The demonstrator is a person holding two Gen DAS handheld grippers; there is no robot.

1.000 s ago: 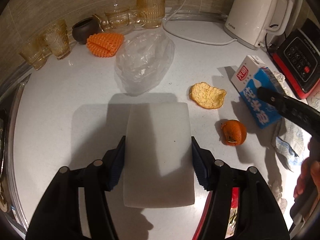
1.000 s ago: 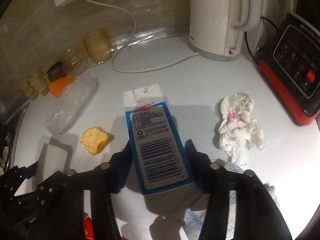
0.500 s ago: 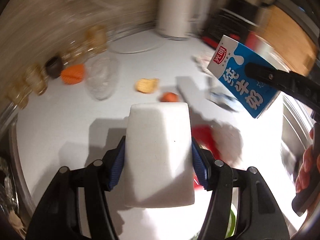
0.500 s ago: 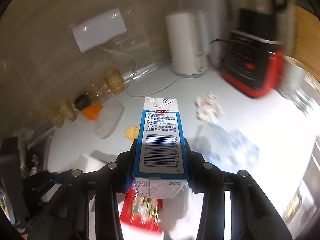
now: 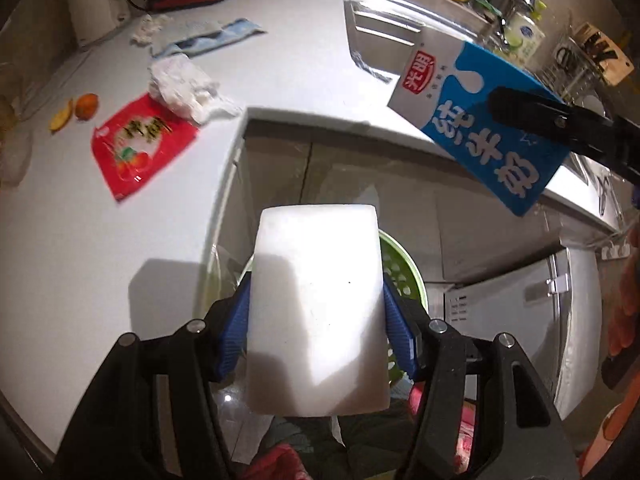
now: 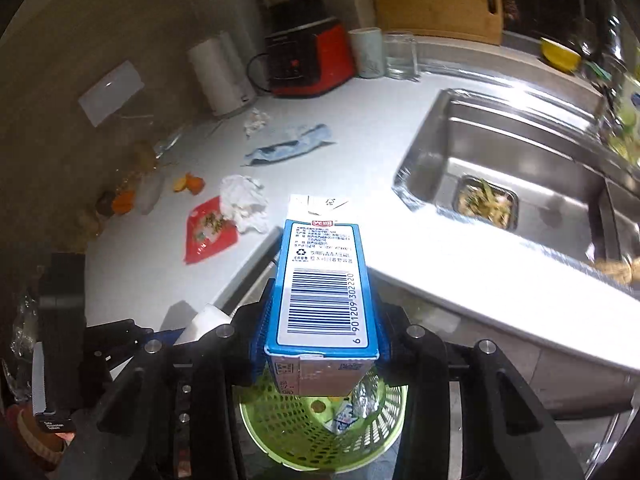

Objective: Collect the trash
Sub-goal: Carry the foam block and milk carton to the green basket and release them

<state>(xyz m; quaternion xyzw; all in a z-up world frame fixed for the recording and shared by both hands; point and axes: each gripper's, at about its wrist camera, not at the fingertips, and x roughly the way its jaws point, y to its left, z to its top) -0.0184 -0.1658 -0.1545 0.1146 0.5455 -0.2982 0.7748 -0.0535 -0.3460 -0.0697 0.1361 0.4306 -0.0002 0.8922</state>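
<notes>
My left gripper (image 5: 316, 320) is shut on a white foam block (image 5: 316, 312) and holds it off the counter's edge, over a green mesh bin (image 5: 404, 276). My right gripper (image 6: 320, 340) is shut on a blue and white milk carton (image 6: 320, 280), held above the same green bin (image 6: 316, 432) on the floor. The carton also shows in the left wrist view (image 5: 480, 128) at the upper right. On the white counter (image 5: 100, 248) lie a red snack wrapper (image 5: 140, 144), a crumpled tissue (image 5: 180, 88), orange peel (image 5: 86, 106) and a blue wrapper (image 5: 216, 40).
A steel sink (image 6: 520, 168) lies to the right with food scraps in its strainer. A white kettle (image 6: 220, 76), a red and black appliance (image 6: 308, 60) and glasses (image 6: 400, 60) stand at the back. Cabinet doors (image 5: 320, 176) are below the counter edge.
Both grippers have lifted their loads off the counter and swung right, past its edge, to above the green bin. The carton went from lying flat to held in the air.
</notes>
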